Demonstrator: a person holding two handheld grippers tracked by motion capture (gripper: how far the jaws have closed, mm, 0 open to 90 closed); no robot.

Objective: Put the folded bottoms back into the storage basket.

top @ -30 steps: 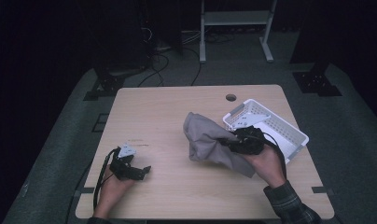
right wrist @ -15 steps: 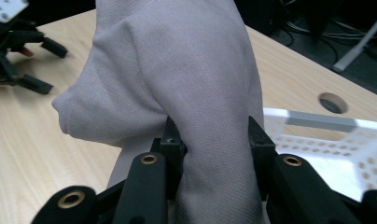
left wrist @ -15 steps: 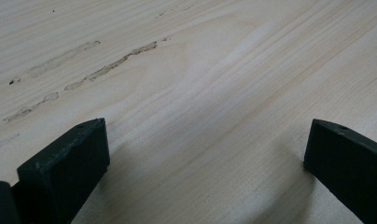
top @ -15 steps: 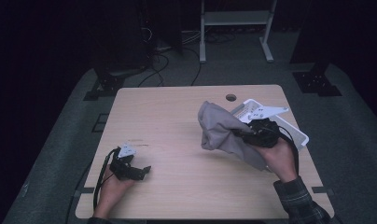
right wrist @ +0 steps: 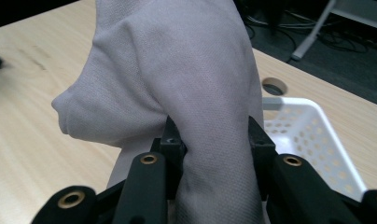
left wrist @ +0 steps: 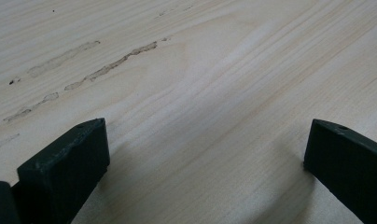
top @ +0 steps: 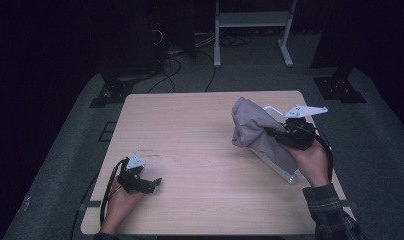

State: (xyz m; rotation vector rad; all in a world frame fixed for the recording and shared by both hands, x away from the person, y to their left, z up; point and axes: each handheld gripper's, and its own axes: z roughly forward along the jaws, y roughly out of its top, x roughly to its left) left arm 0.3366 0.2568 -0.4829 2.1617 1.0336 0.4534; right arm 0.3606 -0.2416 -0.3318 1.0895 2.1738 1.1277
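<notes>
- Grey cloth (top: 255,131) hangs bunched in the air over the right side of the worktop (top: 205,140), lifted above the white perforated basket (right wrist: 308,135) at that edge.
- Right tongs (top: 285,136) are clamped on a fold of it; the right gripper view has fabric (right wrist: 186,93) squeezed between both jaws.
- Left tongs (top: 149,184) rest low near the front left corner, jaws spread wide over bare wood with nothing between them.
- Pale scuff marks (left wrist: 107,67) streak the wood just beyond them.
</notes>
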